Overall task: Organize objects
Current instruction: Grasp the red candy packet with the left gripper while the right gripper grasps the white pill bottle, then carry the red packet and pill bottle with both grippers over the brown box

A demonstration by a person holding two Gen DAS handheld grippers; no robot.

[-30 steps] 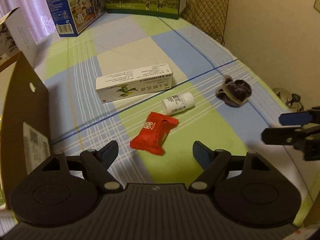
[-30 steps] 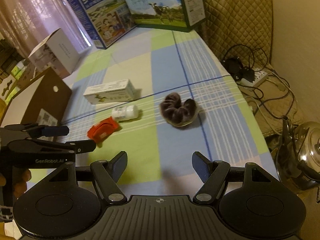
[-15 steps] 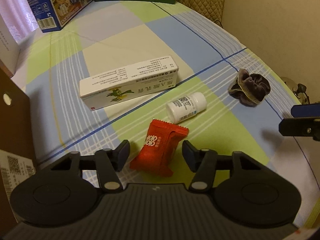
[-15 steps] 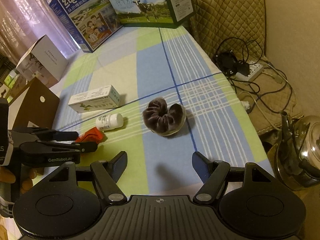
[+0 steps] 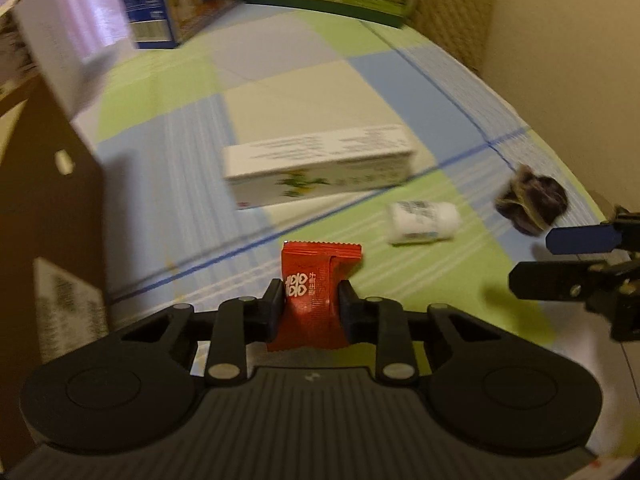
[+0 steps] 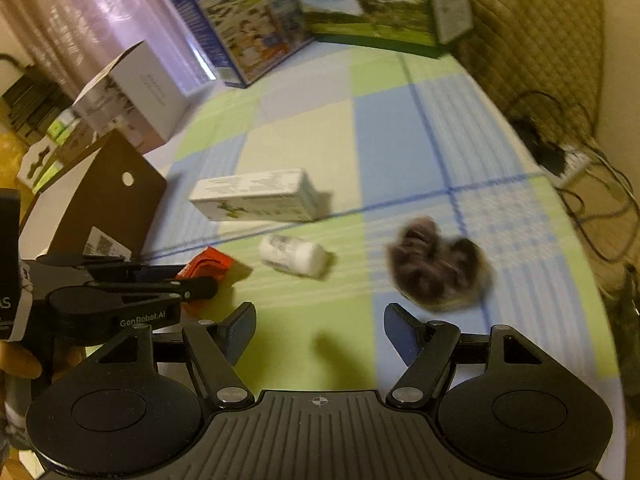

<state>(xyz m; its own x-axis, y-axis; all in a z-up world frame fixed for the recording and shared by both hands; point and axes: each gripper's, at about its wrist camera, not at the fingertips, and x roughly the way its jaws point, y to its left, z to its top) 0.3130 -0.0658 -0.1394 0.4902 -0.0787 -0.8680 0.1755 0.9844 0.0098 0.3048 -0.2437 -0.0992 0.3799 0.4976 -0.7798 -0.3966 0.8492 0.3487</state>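
The left gripper (image 5: 309,306) clamps its jaws on a red foil snack packet with white characters (image 5: 314,292), held just above the checked green, blue and cream cloth (image 5: 288,92) that covers the worktop. Only the left wrist view shows this grip head-on, the packet standing upright between the two black fingers; the right wrist view catches it from the side, with little more than a red corner (image 6: 210,264) showing past the left gripper (image 6: 192,280) and a bit of the person's hand (image 6: 20,364) at the frame's edge.

The right gripper (image 6: 320,330) hangs over the cloth with its jaws spread wide and nothing between them. It appears in the left wrist view as two dark fingers (image 5: 576,258) entering from the right.

Four loose items are in play: one red packet, one long white carton with green leaf artwork (image 5: 320,170), one small white plastic bottle lying on its side (image 5: 424,222), and one dark brown velvet scrunchie (image 5: 532,200). The bottle lies between carton and scrunchie.

Two large milk cartons stand at the far end, one blue (image 6: 240,20) and one green-edged with a cow (image 6: 372,4). One open brown cardboard box (image 6: 100,204) and one white box (image 6: 136,100) sit on the left. Only the right wrist view shows the power strip and tangled cables (image 6: 576,160) off the worktop's right side.
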